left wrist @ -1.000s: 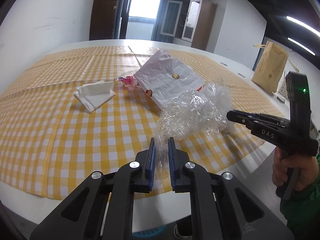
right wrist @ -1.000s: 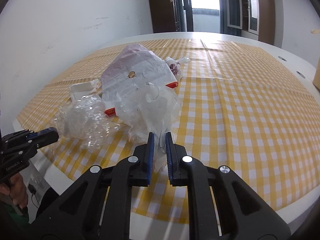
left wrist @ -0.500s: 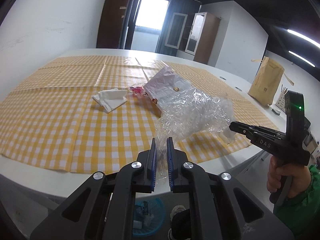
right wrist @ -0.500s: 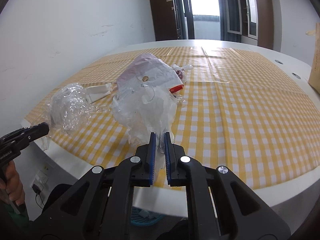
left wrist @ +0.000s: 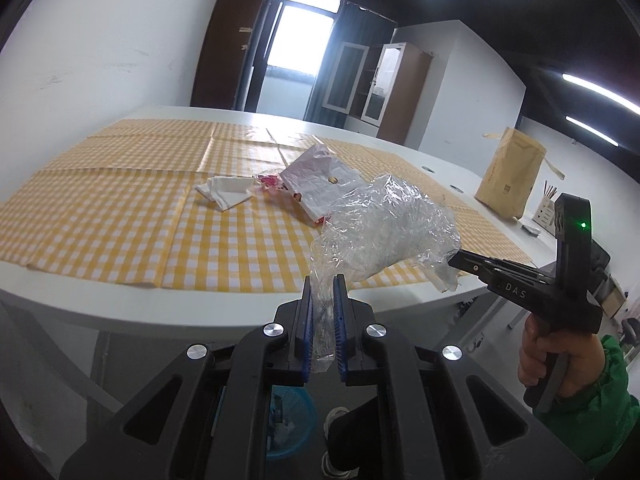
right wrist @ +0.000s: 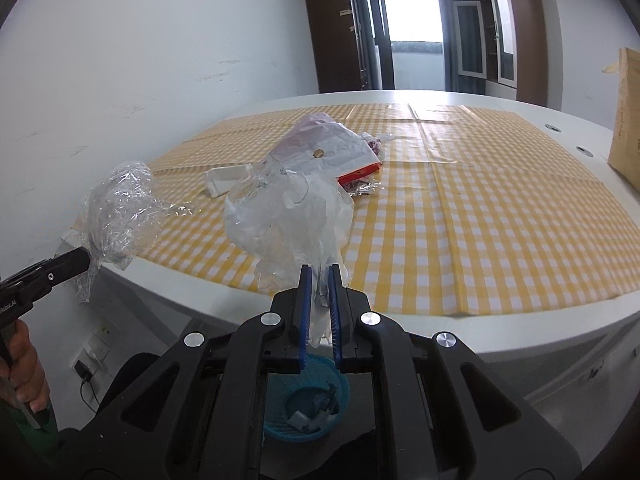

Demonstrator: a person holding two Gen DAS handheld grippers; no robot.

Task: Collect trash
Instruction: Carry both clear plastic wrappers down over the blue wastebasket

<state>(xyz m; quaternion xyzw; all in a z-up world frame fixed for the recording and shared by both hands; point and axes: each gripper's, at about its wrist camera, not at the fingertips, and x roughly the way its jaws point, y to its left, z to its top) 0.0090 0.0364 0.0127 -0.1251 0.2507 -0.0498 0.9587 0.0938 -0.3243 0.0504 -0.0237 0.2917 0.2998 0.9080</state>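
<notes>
Left gripper [left wrist: 320,300], seen from its own wrist camera, has its blue pads nearly together, clamped on the tail of a crumpled clear plastic wrap [left wrist: 384,228] that hangs in the air past the near edge of the white table [left wrist: 200,312]. On the yellow checked cloth [left wrist: 120,216] beyond lie a folded white napkin [left wrist: 226,192], a small red wrapper [left wrist: 269,180] and a flat white plastic bag [left wrist: 320,184] with red showing at its edge. At the right the right gripper [left wrist: 456,260] is held in a hand [left wrist: 560,364] with a green sleeve, and a brown paper bag [left wrist: 512,176] stands far back. A blue basket [left wrist: 294,424] sits on the floor below. From the right wrist camera, the right gripper [right wrist: 320,296] is likewise pinched almost closed on a cloudy plastic bag [right wrist: 288,216] lifted over the table edge. The clear wrap [right wrist: 120,212] hangs at the left from the left gripper [right wrist: 86,256], and the basket [right wrist: 308,404] with scraps inside shows beneath the fingers.
</notes>
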